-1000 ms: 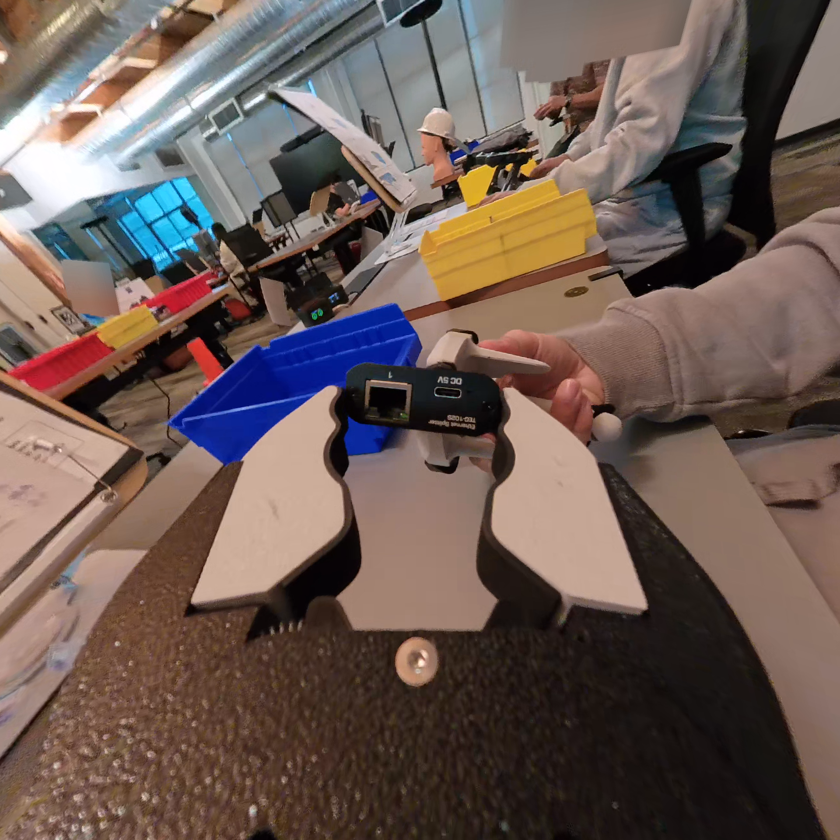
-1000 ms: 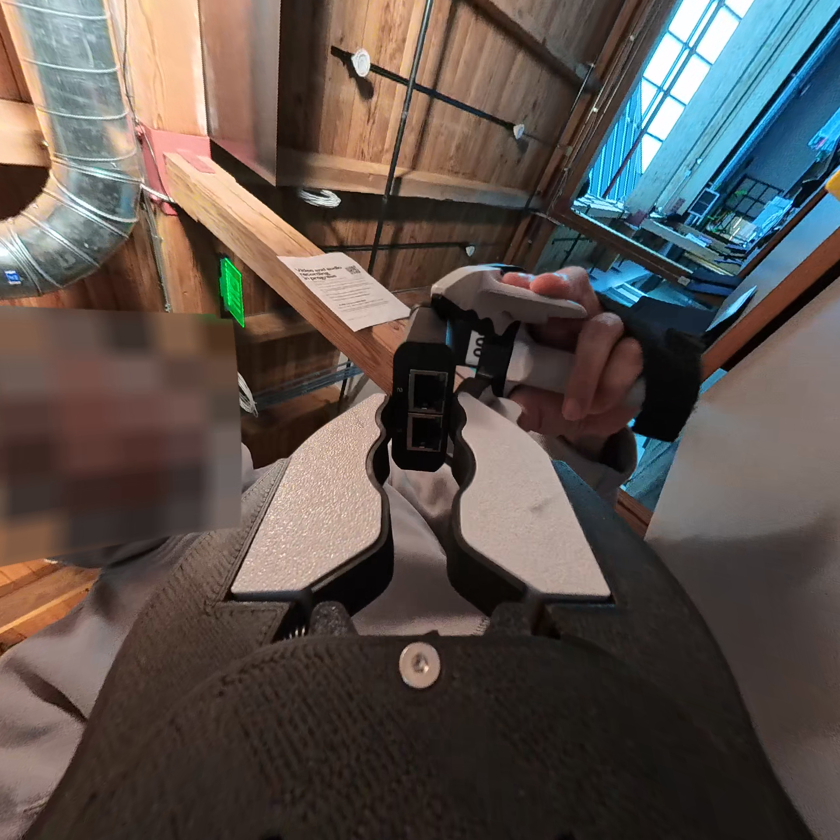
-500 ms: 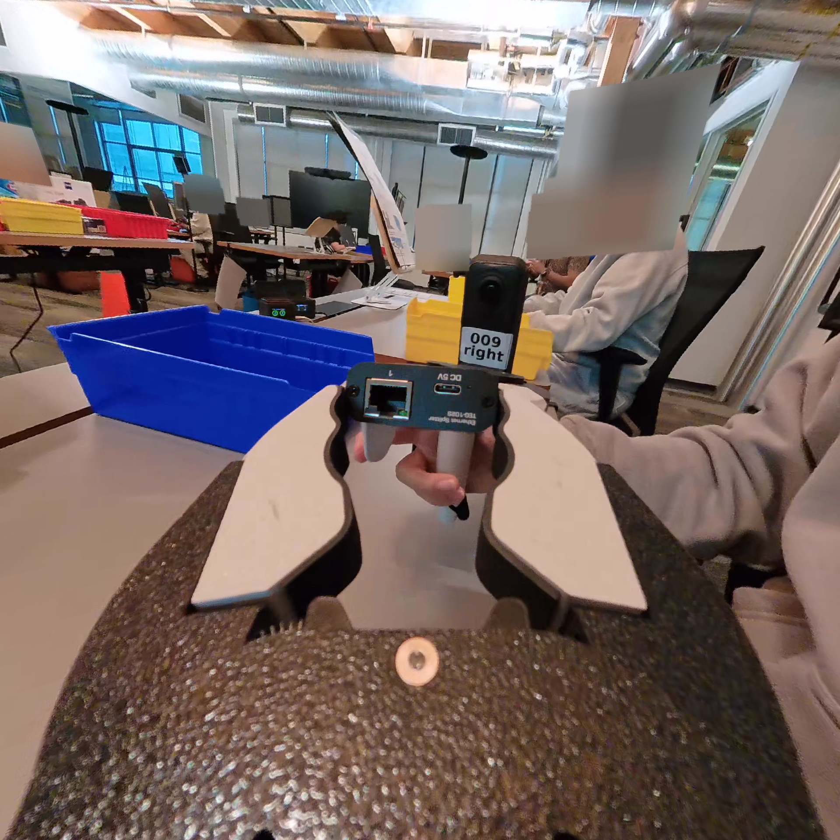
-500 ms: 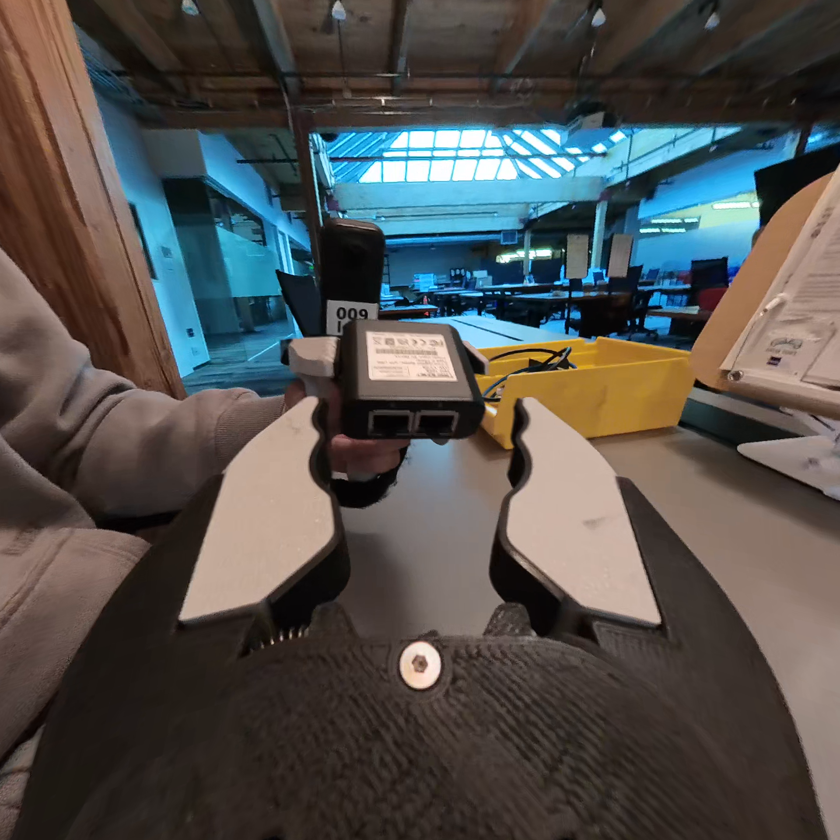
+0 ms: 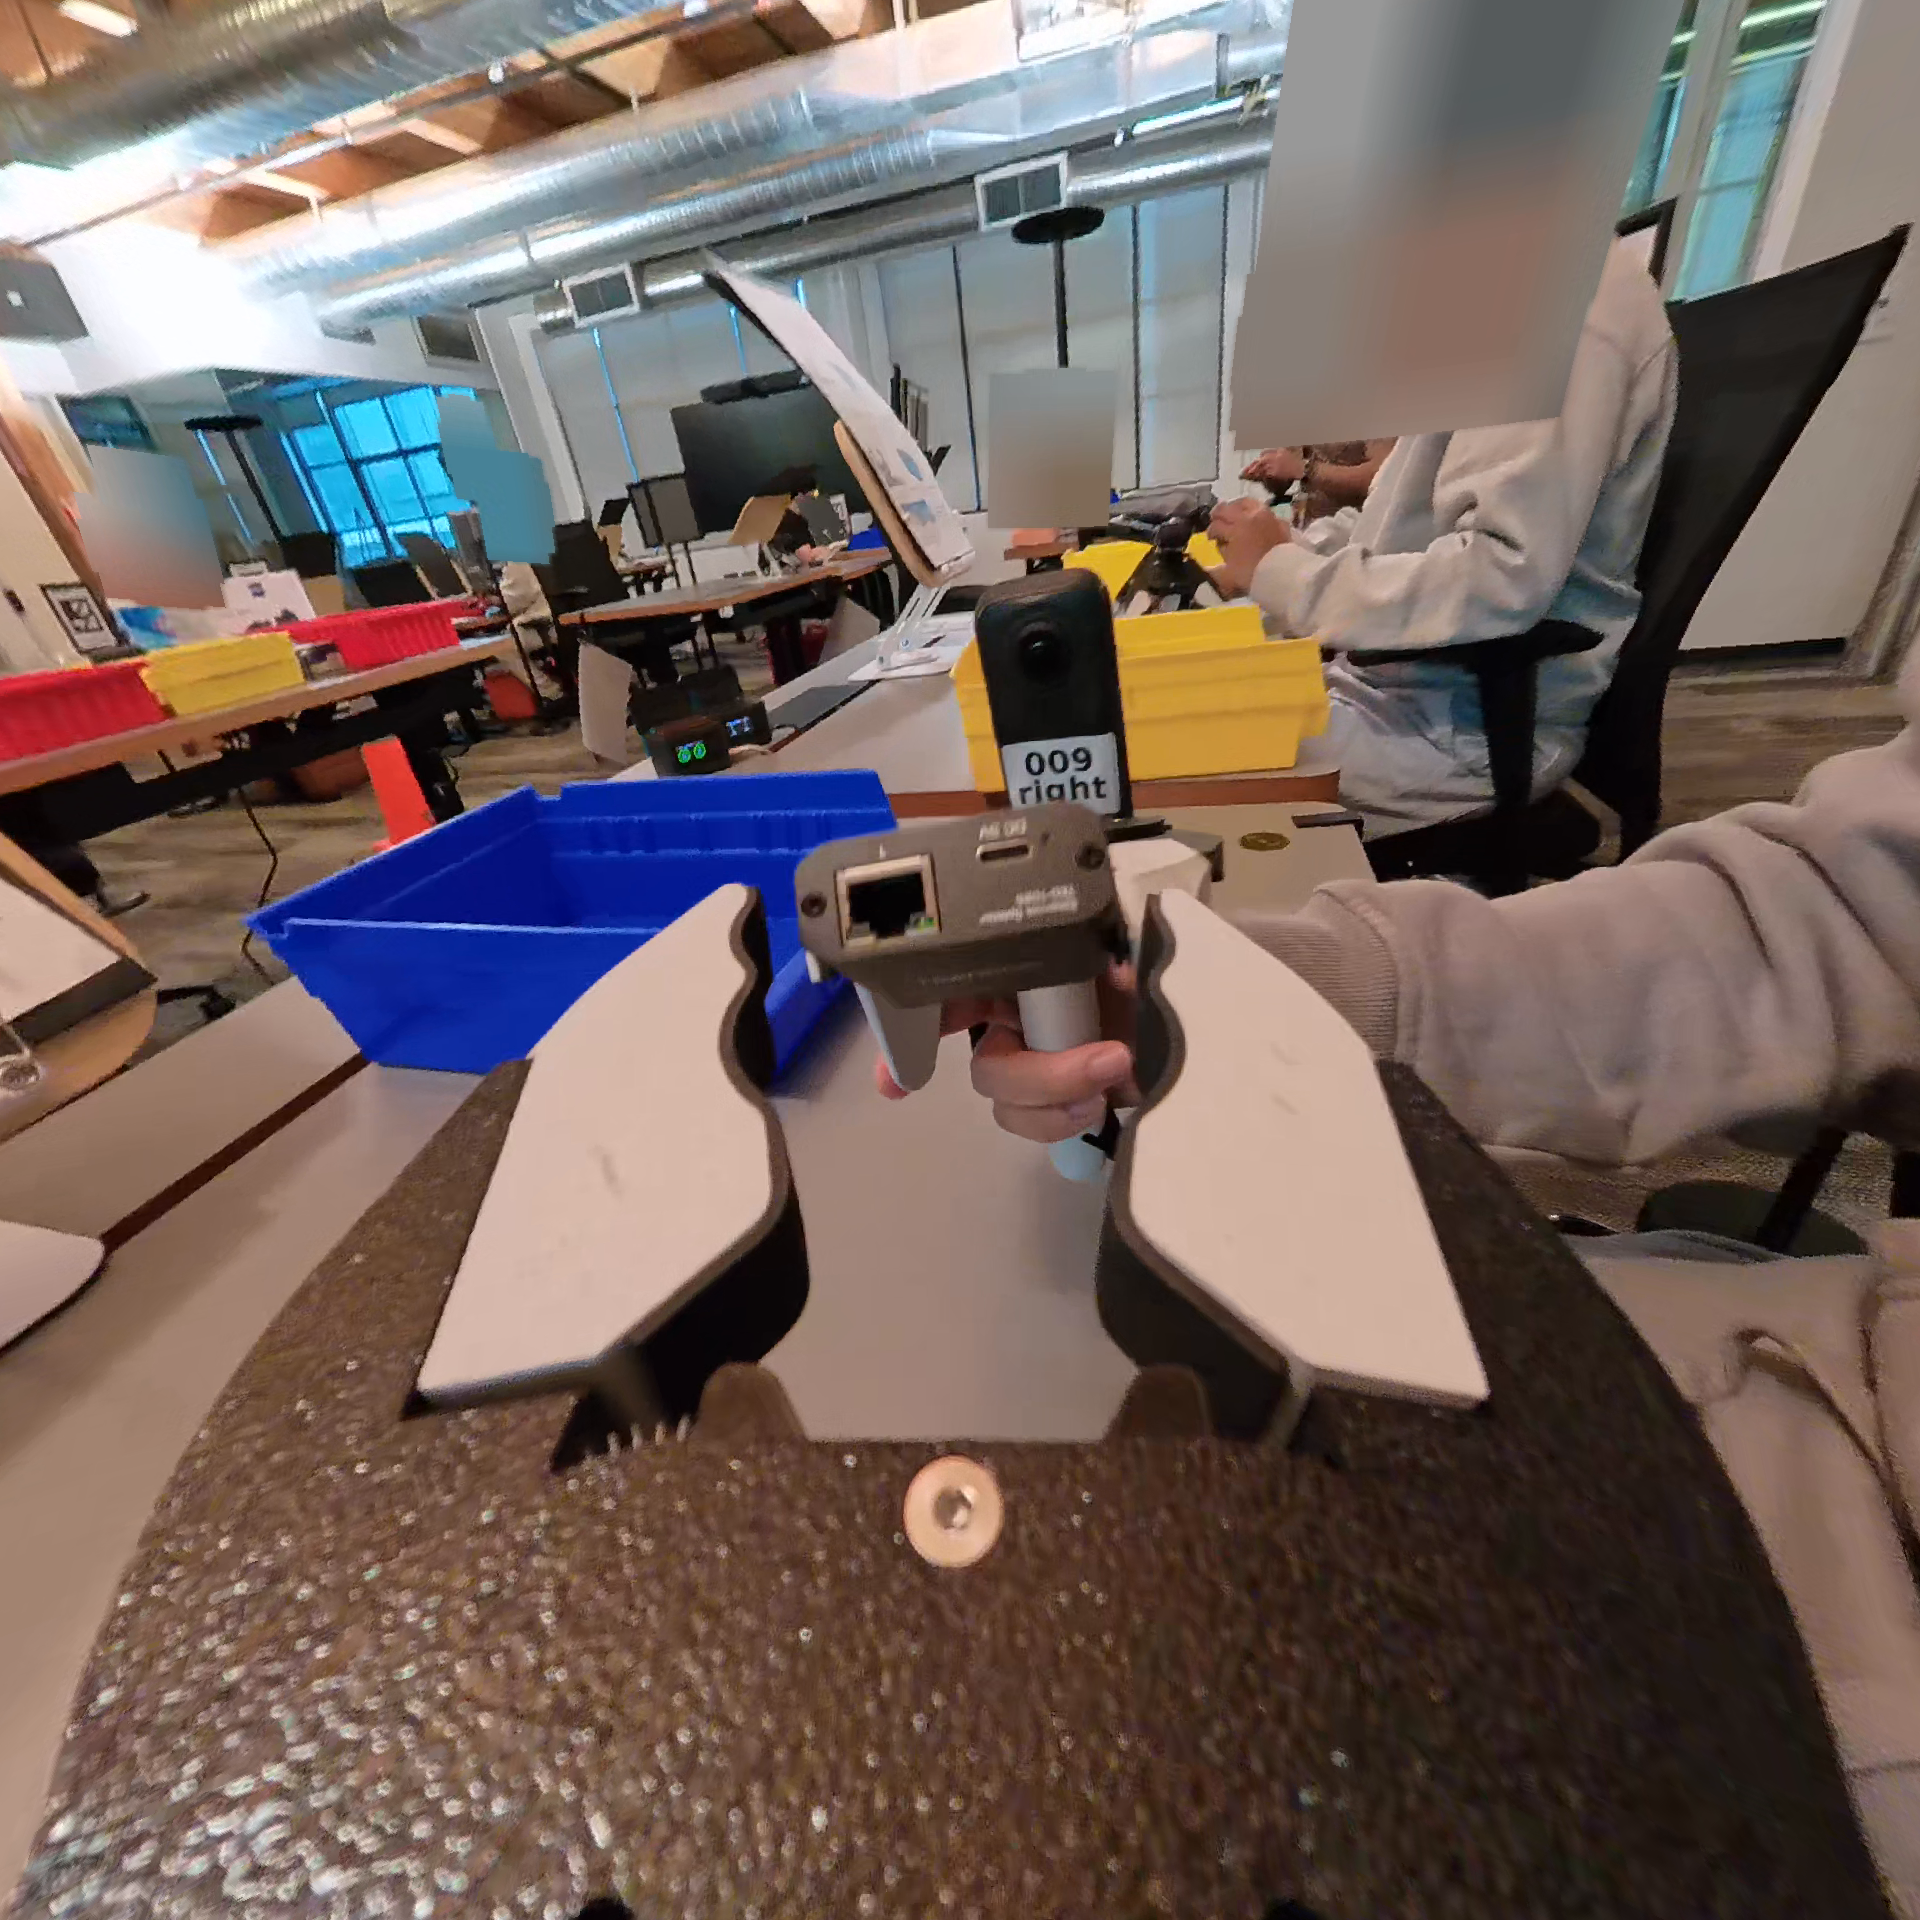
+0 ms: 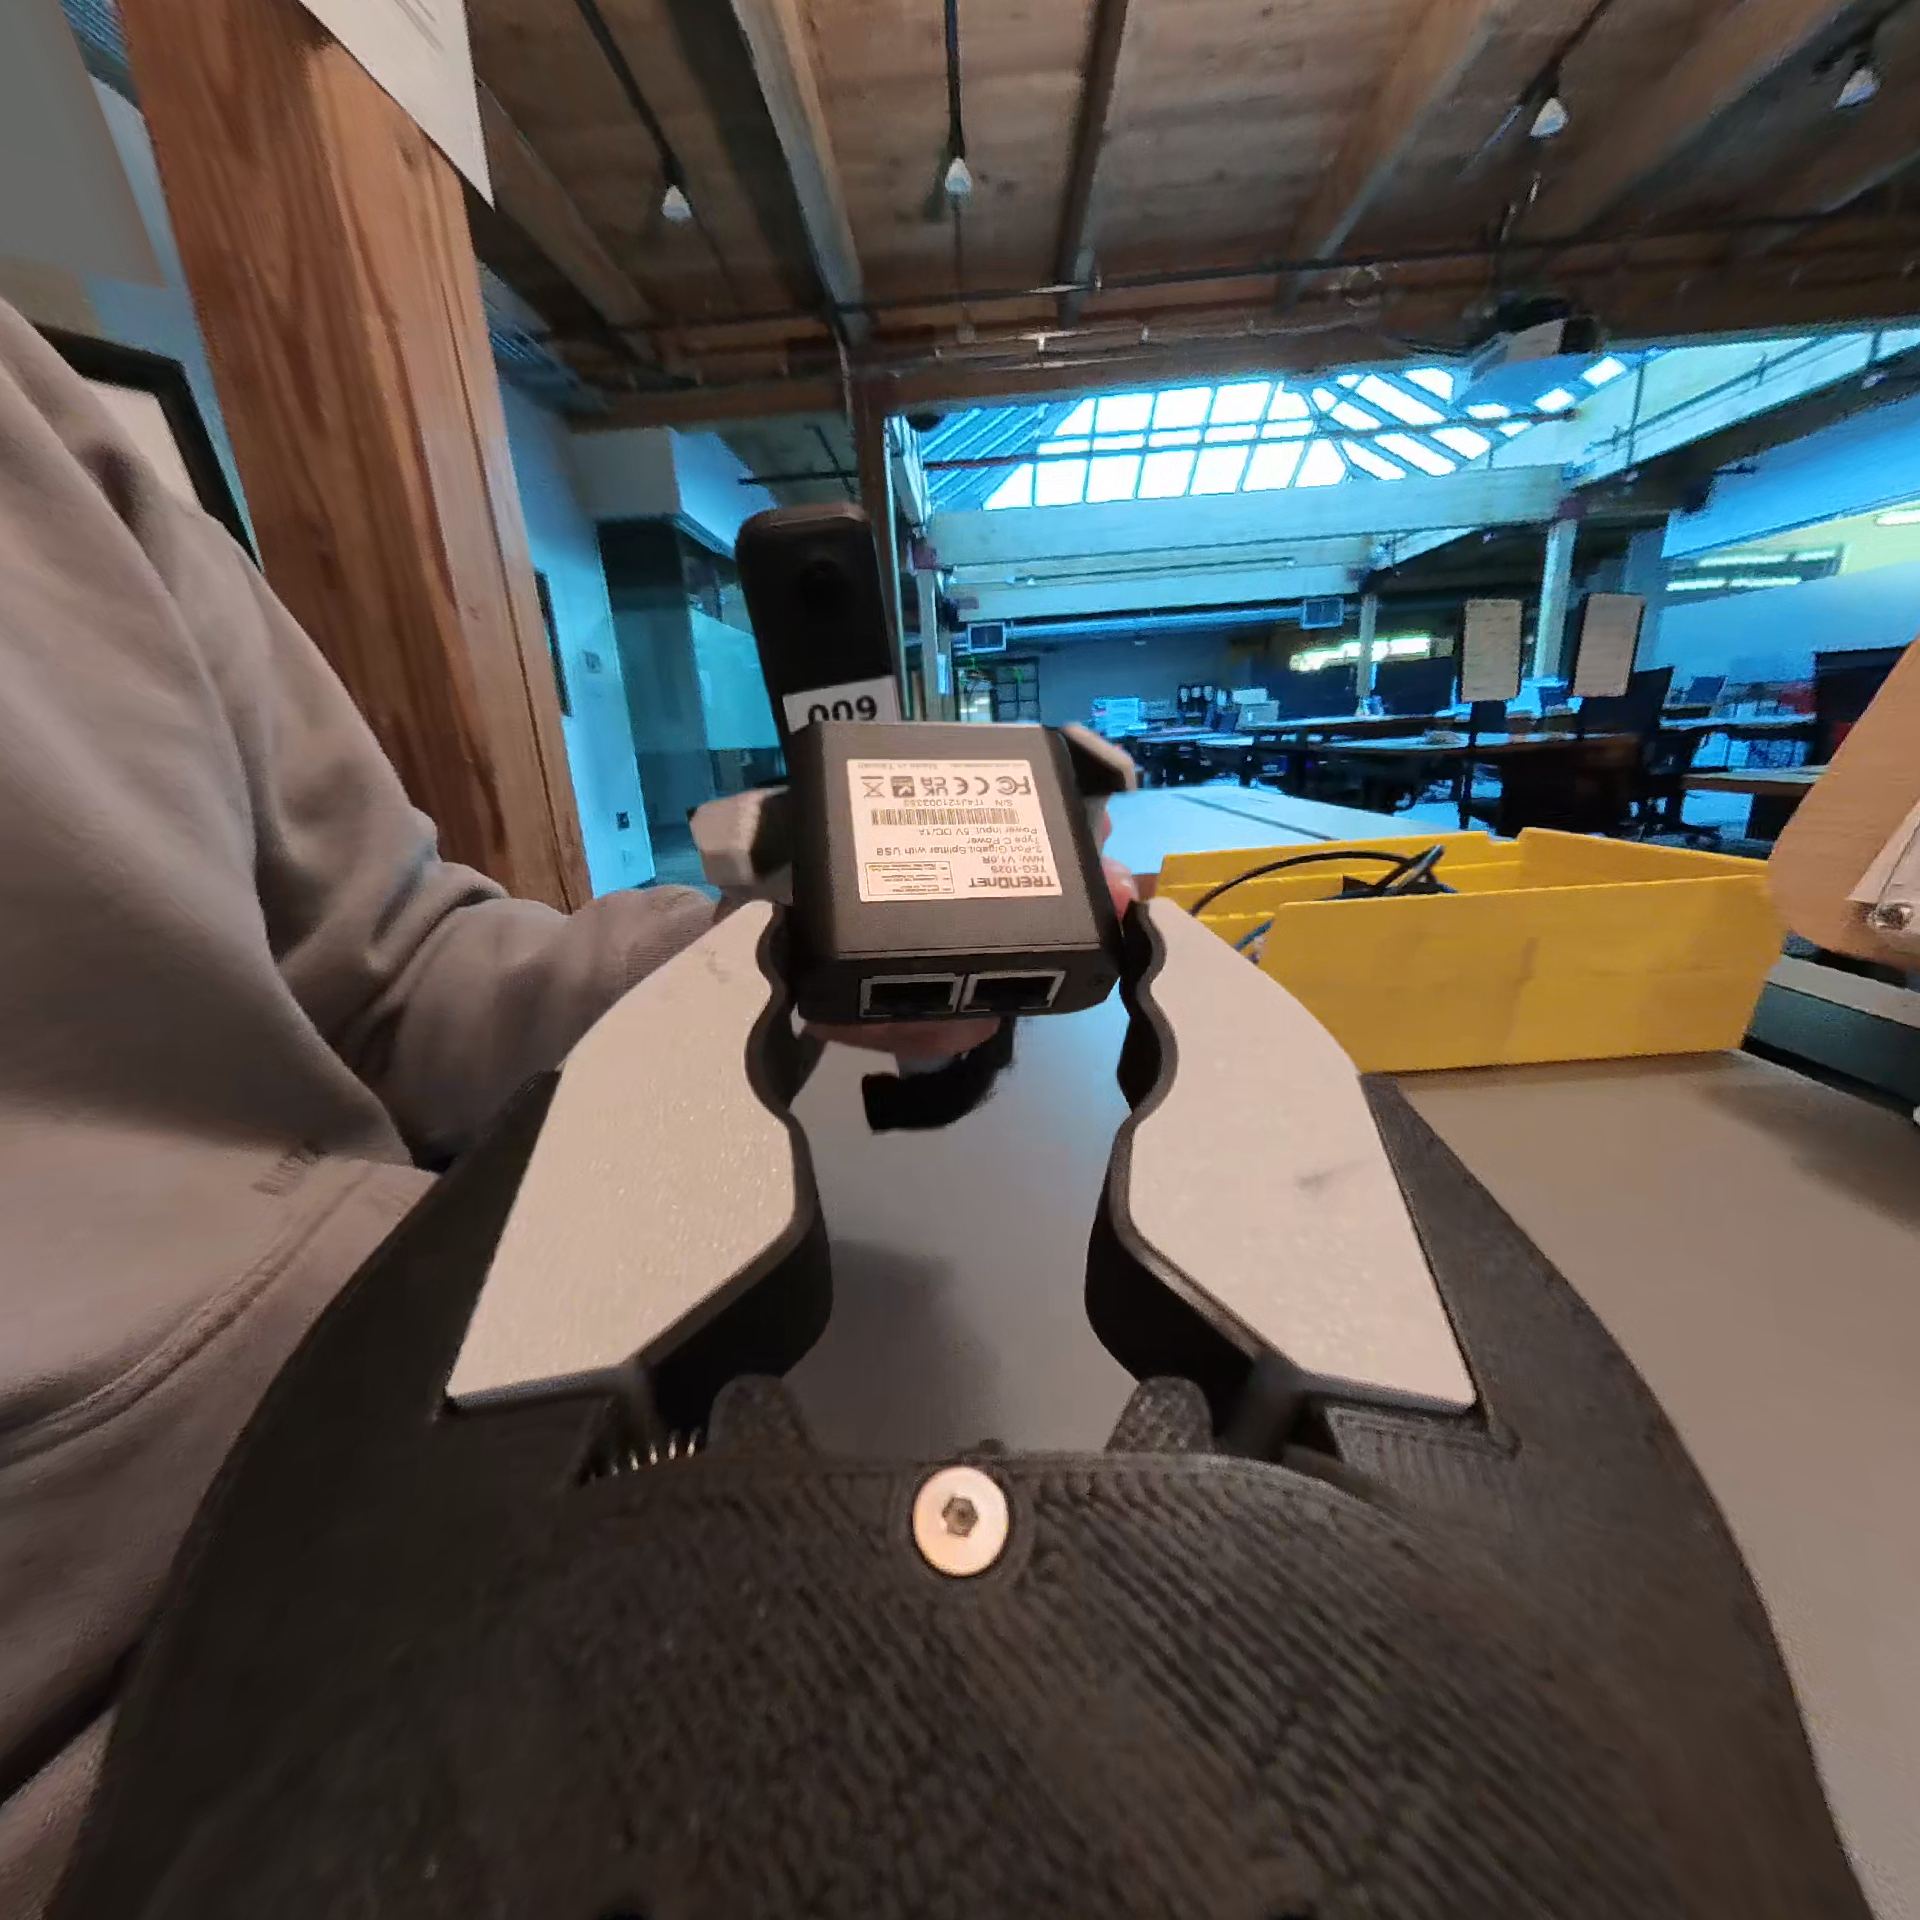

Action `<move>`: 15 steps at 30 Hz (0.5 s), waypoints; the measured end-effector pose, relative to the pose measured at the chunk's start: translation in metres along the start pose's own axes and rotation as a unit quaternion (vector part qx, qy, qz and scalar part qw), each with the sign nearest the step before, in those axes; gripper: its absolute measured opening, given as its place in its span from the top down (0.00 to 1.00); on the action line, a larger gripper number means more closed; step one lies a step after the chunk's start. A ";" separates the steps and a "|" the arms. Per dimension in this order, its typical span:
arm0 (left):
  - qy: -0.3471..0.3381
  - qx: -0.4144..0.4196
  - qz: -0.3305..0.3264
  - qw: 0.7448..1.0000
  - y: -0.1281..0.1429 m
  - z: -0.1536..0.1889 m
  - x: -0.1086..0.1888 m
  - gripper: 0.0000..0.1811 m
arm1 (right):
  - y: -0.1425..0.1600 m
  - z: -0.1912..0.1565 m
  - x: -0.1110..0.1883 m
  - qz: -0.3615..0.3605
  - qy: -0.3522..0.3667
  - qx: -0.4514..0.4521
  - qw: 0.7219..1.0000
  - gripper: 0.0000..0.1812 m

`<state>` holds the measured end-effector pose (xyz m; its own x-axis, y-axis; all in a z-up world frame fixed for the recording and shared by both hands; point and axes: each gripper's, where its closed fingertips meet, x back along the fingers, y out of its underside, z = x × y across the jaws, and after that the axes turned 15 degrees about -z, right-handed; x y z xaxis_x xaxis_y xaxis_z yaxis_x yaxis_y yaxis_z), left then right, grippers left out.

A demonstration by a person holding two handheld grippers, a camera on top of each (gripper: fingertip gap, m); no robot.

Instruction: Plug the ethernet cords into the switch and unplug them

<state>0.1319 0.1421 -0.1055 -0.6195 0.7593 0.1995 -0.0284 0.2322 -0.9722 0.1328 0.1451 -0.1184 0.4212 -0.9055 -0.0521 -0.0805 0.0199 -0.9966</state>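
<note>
Midair, switch [image 6: 945, 831] clamped in right tool [image 6: 953, 925]

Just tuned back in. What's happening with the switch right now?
The black switch is held up above the grey table, between both handheld grippers. The right gripper seems closed on its two-port end. The left gripper flanks the single-port end, but a slight gap shows, so its grip is unclear. All visible ports are empty. A black cable lies in the yellow bin.
</note>
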 end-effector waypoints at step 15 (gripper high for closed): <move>0.033 0.060 -0.112 0.991 0.032 -0.003 -0.001 0.67 | 0.017 0.004 -0.007 -0.093 0.061 0.077 0.991 0.67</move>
<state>0.1338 0.1503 -0.1361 -0.5336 0.7363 0.4161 -0.2554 0.3288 -0.9092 0.1319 0.1536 -0.1348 0.3025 -0.9439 0.1323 0.1309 -0.0964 -0.9867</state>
